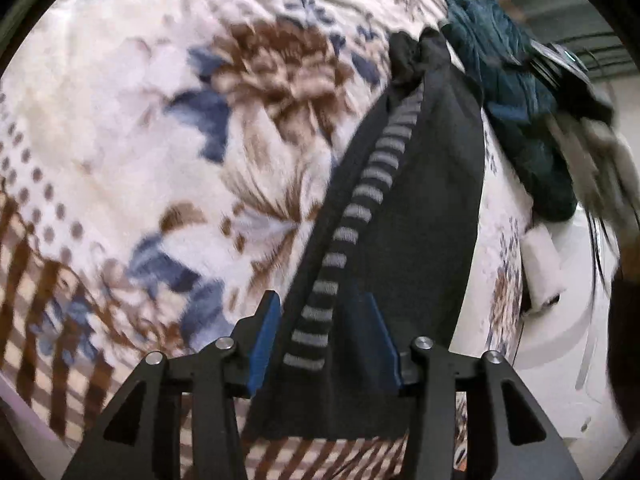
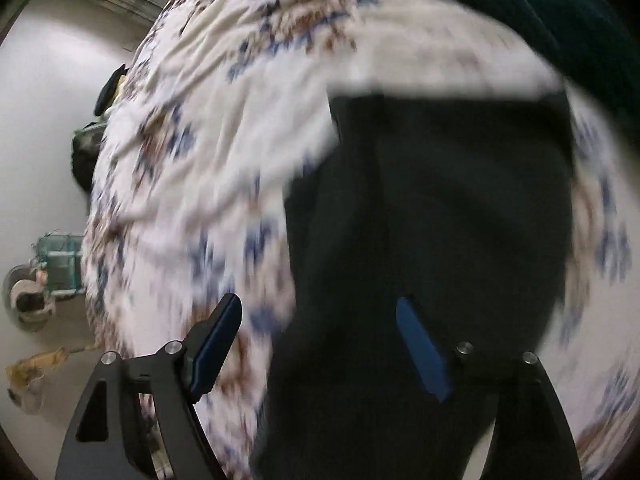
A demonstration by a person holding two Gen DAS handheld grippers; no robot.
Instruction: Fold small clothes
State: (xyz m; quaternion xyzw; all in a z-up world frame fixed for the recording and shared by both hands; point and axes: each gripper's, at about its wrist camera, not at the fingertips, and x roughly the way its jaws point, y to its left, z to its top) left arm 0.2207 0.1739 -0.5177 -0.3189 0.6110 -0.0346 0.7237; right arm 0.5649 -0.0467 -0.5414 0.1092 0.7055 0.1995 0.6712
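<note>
A small black garment (image 1: 420, 200) with a grey-striped band (image 1: 352, 220) lies stretched over a floral blanket (image 1: 140, 120). My left gripper (image 1: 320, 312) has its blue-padded jaws spread, with the garment's near edge and striped band lying between them. In the right wrist view the same black garment (image 2: 440, 220) fills the centre, blurred by motion. My right gripper (image 2: 320, 320) is wide open, its right pad (image 2: 420, 344) over the black cloth and its left pad (image 2: 216, 340) over the blanket (image 2: 220, 140).
A dark teal garment (image 1: 516, 92) lies bunched beyond the black one; it also shows in the right wrist view (image 2: 540, 8). A white roll (image 1: 544, 272) sits at the blanket's right edge. Floor and clutter (image 2: 44, 280) lie past the bed's left side.
</note>
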